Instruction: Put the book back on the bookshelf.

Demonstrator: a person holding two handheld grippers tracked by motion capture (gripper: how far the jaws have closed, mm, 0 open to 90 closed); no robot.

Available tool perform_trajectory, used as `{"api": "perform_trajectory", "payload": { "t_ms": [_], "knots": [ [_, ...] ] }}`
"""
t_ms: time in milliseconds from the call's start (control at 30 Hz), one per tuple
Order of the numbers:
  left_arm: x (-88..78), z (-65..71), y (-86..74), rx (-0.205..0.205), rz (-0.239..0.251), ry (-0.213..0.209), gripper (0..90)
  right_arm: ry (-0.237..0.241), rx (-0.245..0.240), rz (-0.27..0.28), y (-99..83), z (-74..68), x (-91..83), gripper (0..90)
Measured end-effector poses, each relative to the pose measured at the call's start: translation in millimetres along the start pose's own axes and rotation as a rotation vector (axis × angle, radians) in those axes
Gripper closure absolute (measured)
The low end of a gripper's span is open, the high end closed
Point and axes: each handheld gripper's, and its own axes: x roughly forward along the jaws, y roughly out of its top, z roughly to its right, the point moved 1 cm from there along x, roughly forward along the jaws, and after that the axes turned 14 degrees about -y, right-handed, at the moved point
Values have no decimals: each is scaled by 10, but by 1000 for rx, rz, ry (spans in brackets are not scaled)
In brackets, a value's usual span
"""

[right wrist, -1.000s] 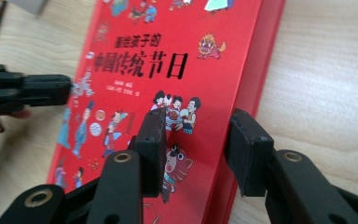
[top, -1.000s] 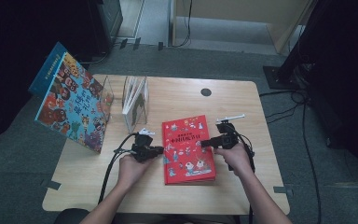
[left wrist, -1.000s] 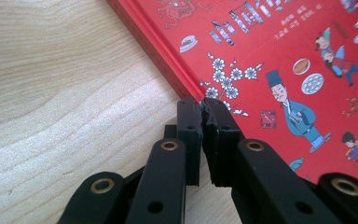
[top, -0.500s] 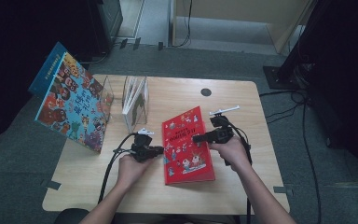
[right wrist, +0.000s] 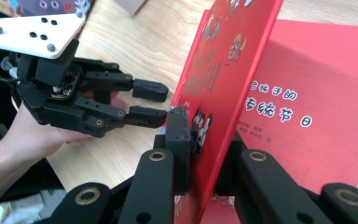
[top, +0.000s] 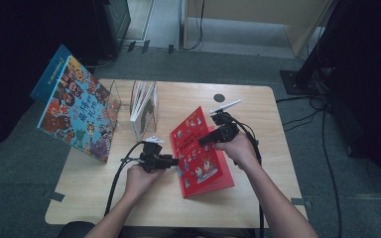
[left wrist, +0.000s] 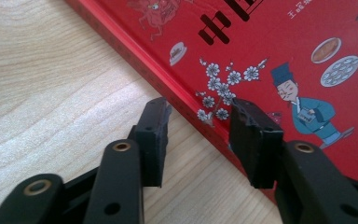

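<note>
A red picture book (top: 213, 181) lies at the table's middle, its front cover (top: 191, 134) raised at a steep tilt. My right gripper (top: 203, 140) is shut on the cover's free edge; its jaws have just been closing with the cover (right wrist: 228, 70) between them (right wrist: 205, 135). Behind the cover shows a red inner page (right wrist: 307, 93) with white characters. My left gripper (top: 171, 161) sits low at the book's spine edge (left wrist: 177, 93). Its jaws have just been opening and now stand apart (left wrist: 200, 121) astride that edge, not pressing it. It also appears, open, in the right gripper view (right wrist: 151, 102).
A large colourful picture book (top: 77, 109) leans at the table's left edge. Beside it a clear stand (top: 113, 101) and upright white books (top: 144, 106) occupy the back left. A small black disc (top: 220, 97) marks the far side. Bare wood (top: 144, 206) lies near the front edge.
My right gripper has risen and moved left with the cover's free edge, swinging the cover up from flat. The left hand has stayed at the spine.
</note>
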Motion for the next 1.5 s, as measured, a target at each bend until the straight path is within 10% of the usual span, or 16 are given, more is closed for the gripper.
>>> {"api": "perform_trajectory", "payload": {
  "t_ms": [633,1500],
  "knots": [
    [-2,-6,-12,5,40,-5,362,-49,-109,-87,198,-229,-108,886],
    [-163,139,214,25,65,-109,263,34,-142,30,187,-201,-676,887]
  ]
}}
